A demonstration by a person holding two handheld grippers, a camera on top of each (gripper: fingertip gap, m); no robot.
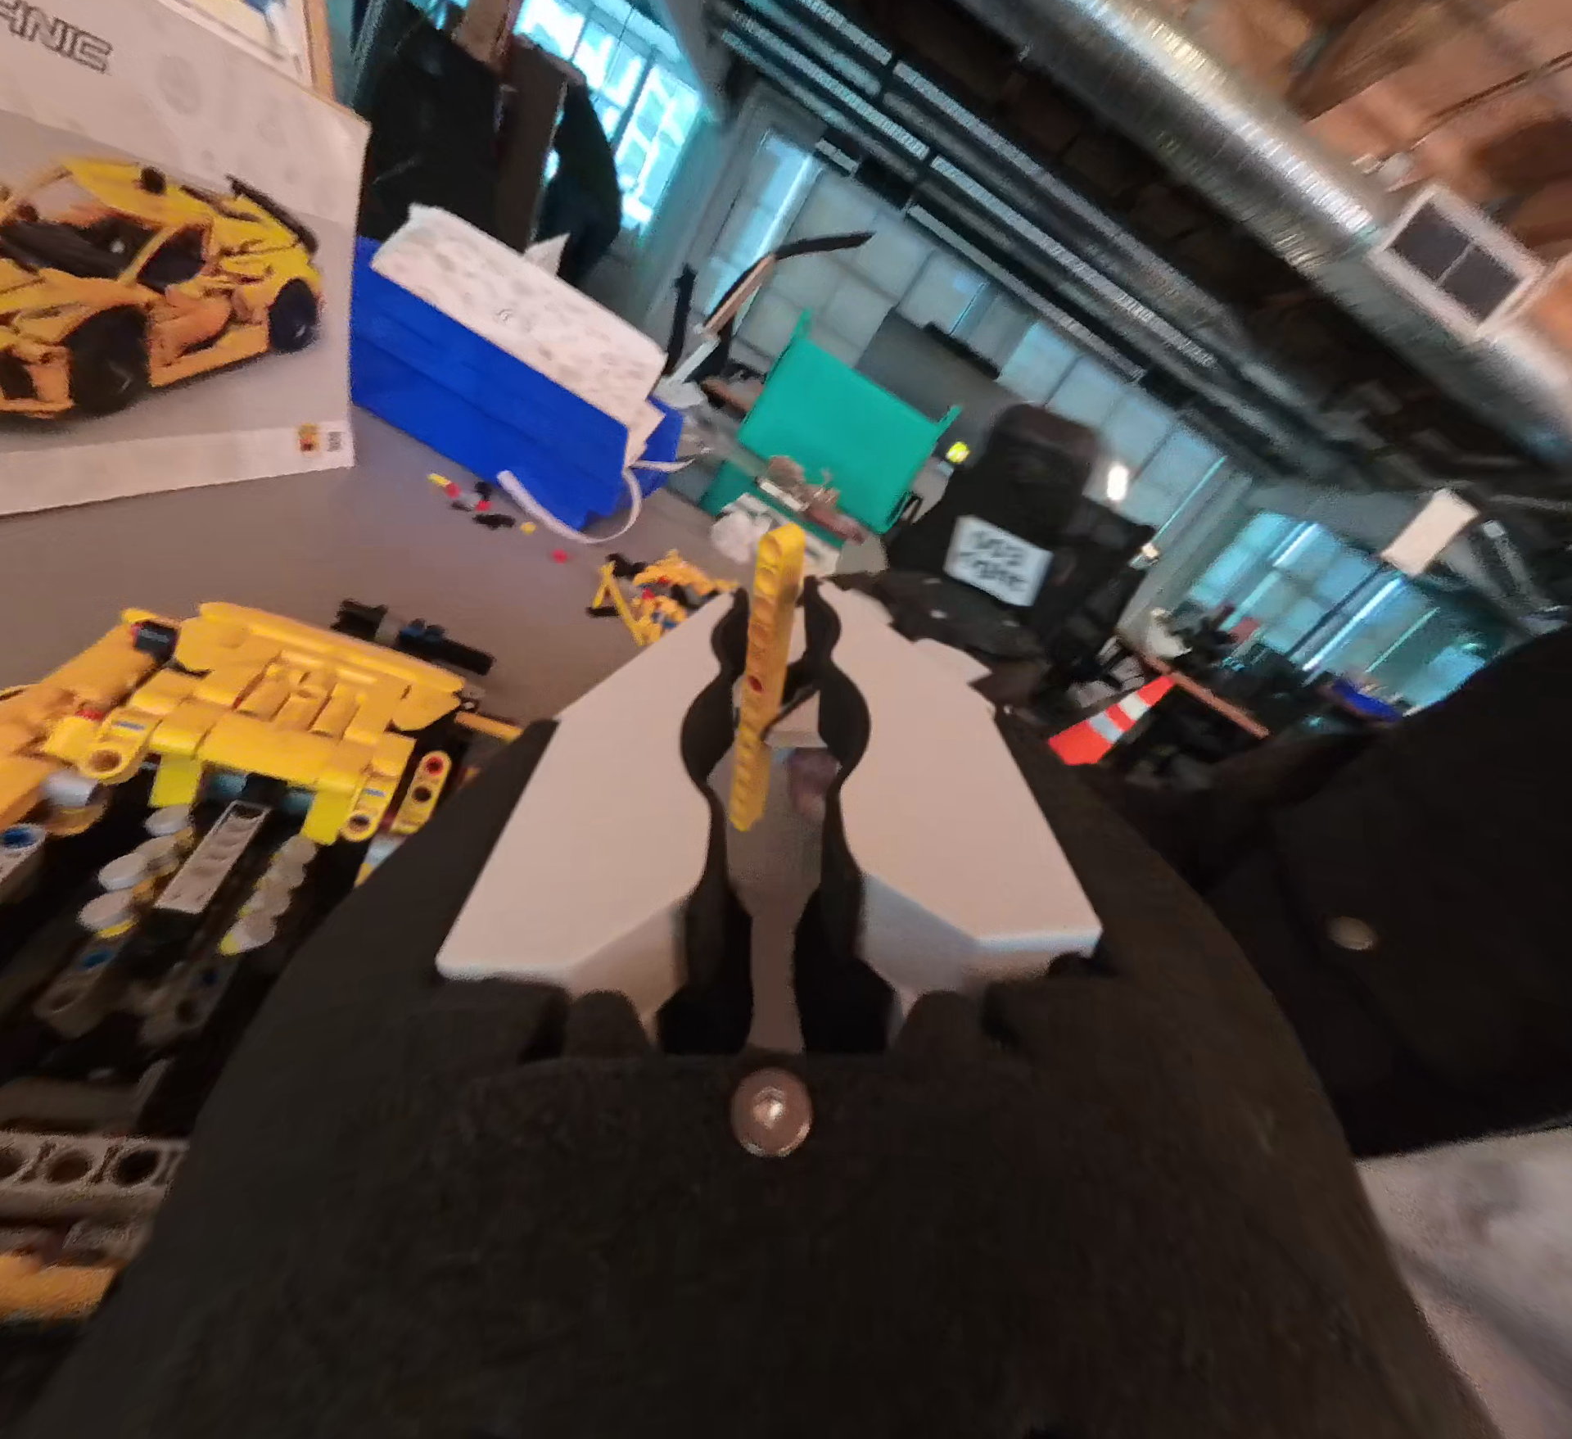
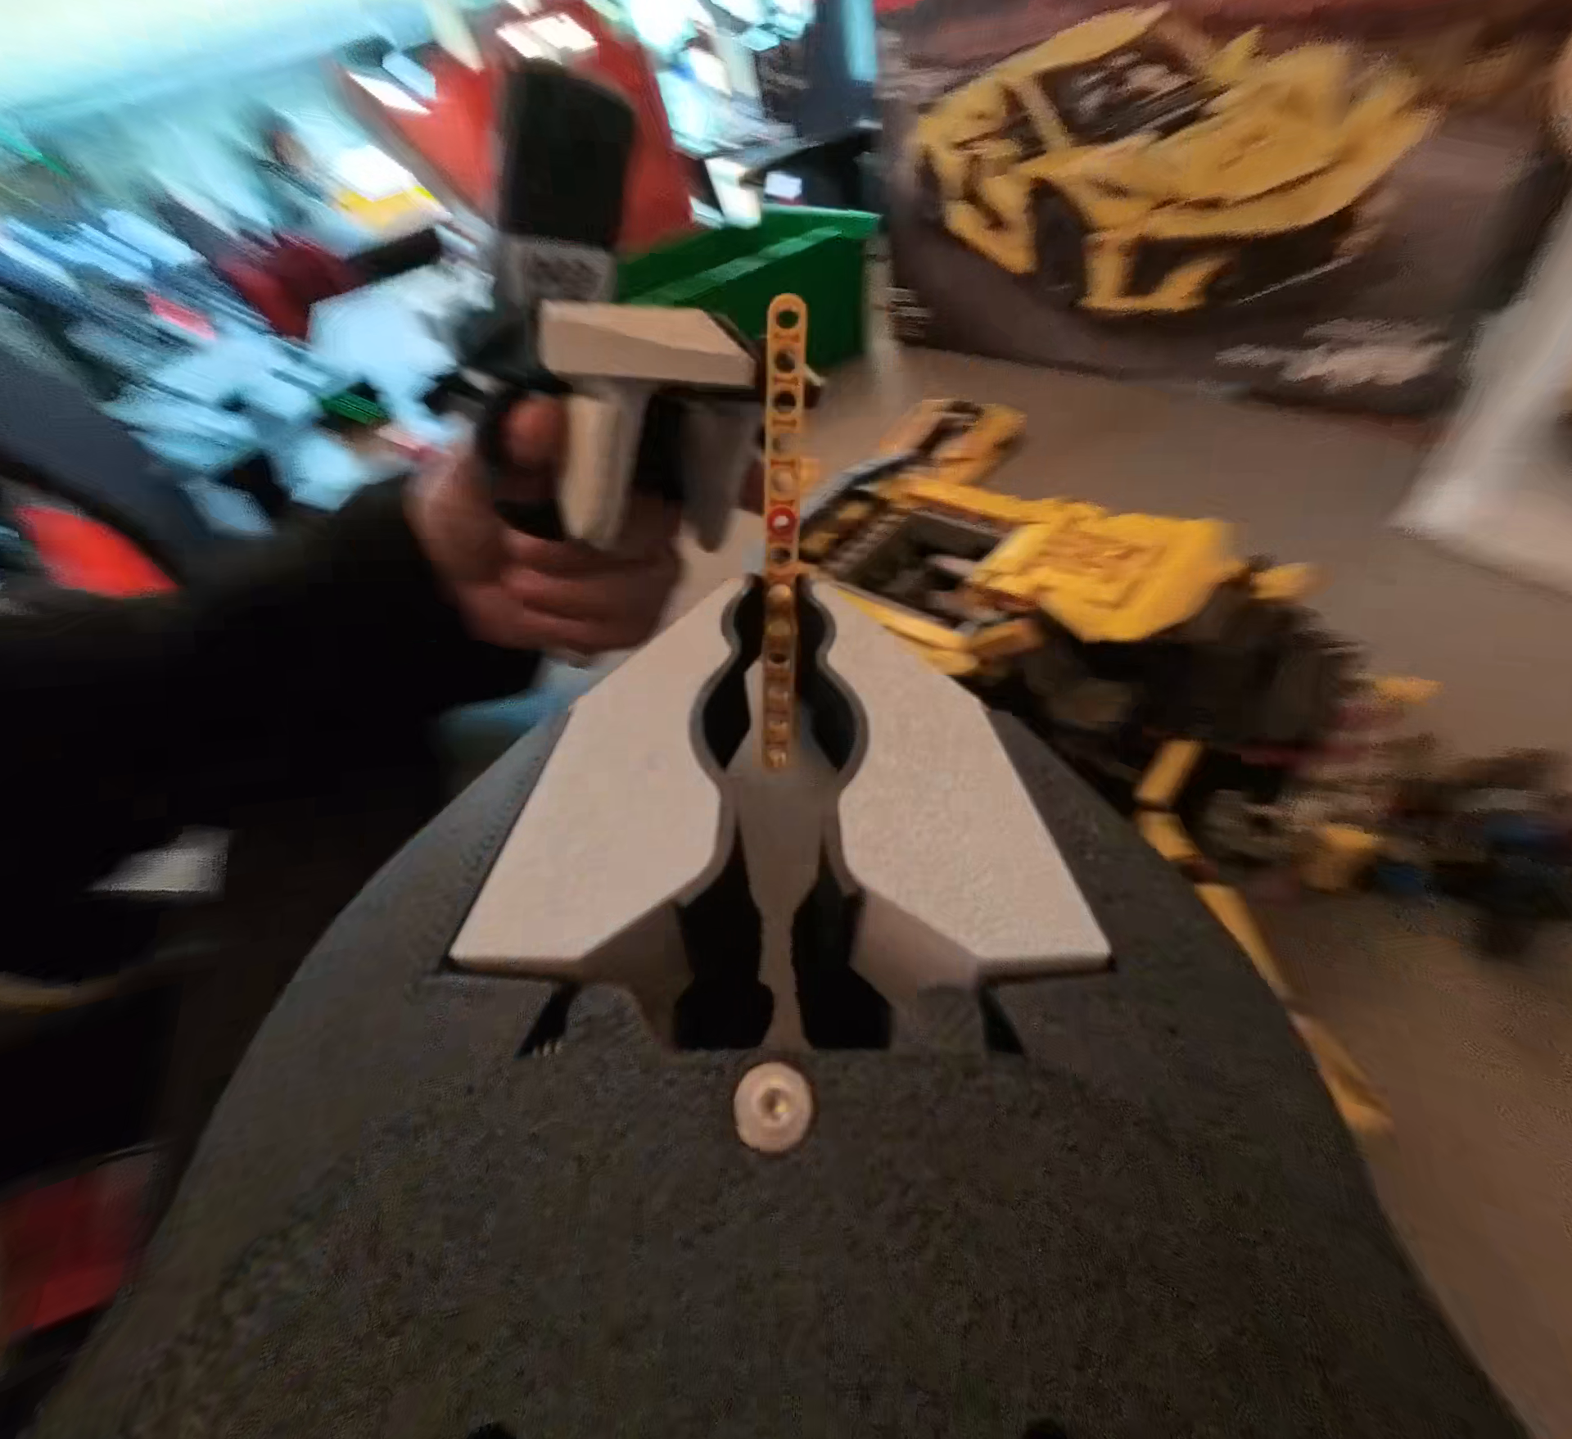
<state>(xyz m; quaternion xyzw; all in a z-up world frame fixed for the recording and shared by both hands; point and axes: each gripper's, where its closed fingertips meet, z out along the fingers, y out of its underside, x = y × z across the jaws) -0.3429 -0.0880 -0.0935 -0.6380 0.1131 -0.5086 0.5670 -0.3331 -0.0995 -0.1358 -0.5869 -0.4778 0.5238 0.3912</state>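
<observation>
Yellow beam (image 2: 783,547) pinched by both hand-held grippers (image 1: 770,615) (image 2: 778,590), above table (image 2: 1106,411).

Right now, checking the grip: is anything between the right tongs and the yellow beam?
Nothing visible. The yellow beam sits directly between the fingers of the right tongs. The left tongs clamp its upper part, farther along, not in between.

Yellow toy car (image 2: 1063,598) motion-blurred; car box (image 2: 1191,147) cut off at right edge.

Glossy plastic yellow beam (image 1: 766,675); matt grainy gripper fingers (image 2: 936,802)
</observation>
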